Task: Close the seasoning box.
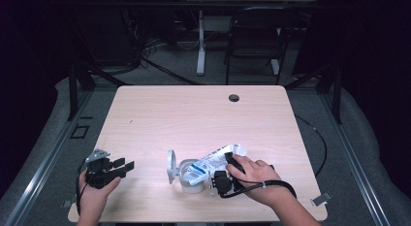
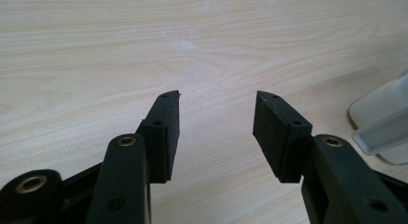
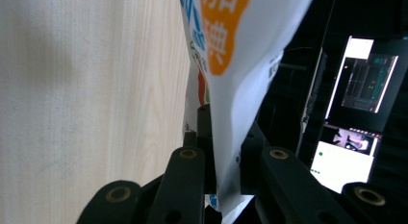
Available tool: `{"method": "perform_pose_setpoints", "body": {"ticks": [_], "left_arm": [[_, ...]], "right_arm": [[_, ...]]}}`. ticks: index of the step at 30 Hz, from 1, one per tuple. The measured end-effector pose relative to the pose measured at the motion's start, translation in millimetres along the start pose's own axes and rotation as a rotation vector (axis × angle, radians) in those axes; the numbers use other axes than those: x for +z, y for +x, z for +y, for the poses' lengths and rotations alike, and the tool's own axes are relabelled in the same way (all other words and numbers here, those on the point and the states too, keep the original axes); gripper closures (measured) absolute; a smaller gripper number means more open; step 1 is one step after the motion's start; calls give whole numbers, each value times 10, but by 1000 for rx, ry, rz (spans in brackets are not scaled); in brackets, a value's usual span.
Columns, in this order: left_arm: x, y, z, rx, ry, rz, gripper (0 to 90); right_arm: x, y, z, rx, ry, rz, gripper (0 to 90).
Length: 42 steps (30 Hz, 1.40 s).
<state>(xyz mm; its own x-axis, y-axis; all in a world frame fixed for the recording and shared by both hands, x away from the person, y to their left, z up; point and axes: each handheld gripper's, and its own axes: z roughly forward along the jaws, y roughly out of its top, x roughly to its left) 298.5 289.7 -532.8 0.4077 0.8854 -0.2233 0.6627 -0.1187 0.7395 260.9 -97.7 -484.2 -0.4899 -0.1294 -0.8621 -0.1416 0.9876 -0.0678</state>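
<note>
- My table [image 1: 194, 119] is pale wood-look laminate, smooth, with a soft sheen and fine grain.
- My left gripper [image 2: 216, 132] has matt black plastic jaws; the pads [image 2: 269, 137] look like rough, grainy rubber, with brass-coloured rivets.
- My right gripper [image 3: 226, 161] is the same matt black plastic.
- The pouch [image 3: 240, 65] looks like glossy white printed plastic film, smooth, slightly creased.
- The container [image 1: 190, 175] is smooth, whitish, translucent plastic.
</note>
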Motion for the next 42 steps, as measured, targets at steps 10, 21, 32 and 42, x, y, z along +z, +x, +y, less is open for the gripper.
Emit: {"method": "perform_pose_setpoints", "body": {"ticks": [10,21,32,42], "left_arm": [[-10,-2,6,1,1,0,525],[-15,1,8,6,1,1,525],[-9,-5,7,5,-2,3,525],[-7,-8,7,3,-6,2,526]], "right_arm": [[0,11,-15,84,-31,33,842],[-20,-8,-47,205,-87,69,861],[-5,61,-96,295,-121,100,865],[-11,92,-121,380,-162,127,868]]}}
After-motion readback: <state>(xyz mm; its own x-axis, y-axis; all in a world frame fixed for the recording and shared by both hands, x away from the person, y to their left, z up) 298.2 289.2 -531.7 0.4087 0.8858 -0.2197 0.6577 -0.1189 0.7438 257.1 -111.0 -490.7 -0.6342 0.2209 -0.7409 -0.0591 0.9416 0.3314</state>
